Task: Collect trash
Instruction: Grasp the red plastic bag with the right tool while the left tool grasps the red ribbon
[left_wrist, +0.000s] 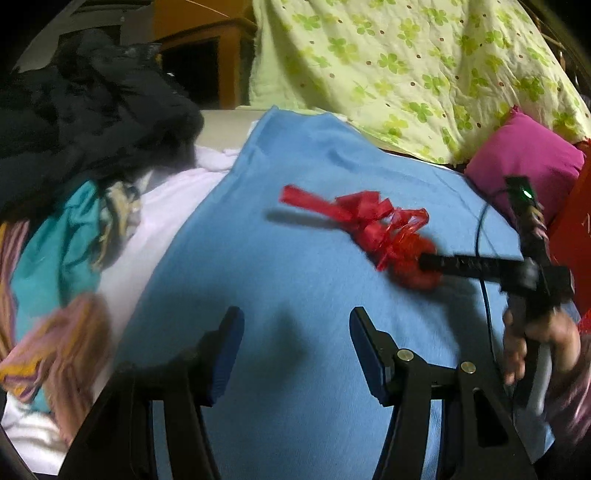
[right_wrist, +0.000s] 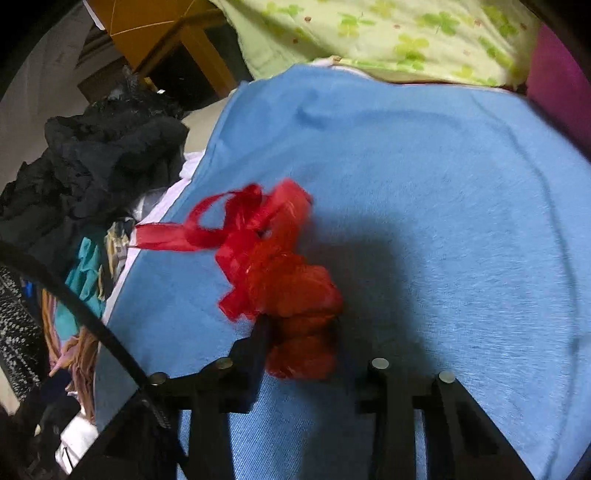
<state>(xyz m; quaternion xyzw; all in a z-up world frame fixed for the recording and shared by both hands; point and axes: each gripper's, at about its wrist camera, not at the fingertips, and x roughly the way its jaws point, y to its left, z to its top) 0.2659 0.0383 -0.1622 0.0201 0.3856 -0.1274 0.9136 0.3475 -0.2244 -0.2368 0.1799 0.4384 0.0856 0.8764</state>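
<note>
A crumpled red plastic bag (left_wrist: 384, 229) (right_wrist: 291, 280) with long ribbon-like handles lies on a blue cloth (left_wrist: 295, 280) (right_wrist: 443, 206) spread over a bed. My right gripper (right_wrist: 299, 328) is shut on the bag's bunched end; the red plastic fills the gap between its fingers. In the left wrist view the right gripper (left_wrist: 426, 260) reaches in from the right, held by a hand (left_wrist: 539, 343). My left gripper (left_wrist: 297, 347) hovers over bare blue cloth short of the bag, open, with nothing between its blue pads (left_wrist: 229, 350).
A heap of black clothes (left_wrist: 92, 110) (right_wrist: 110, 155) lies at the left, with teal and striped garments (left_wrist: 55, 266) below it. A green floral quilt (left_wrist: 424, 66) and a magenta pillow (left_wrist: 524, 158) border the far side. A red box (left_wrist: 576, 229) stands at the right.
</note>
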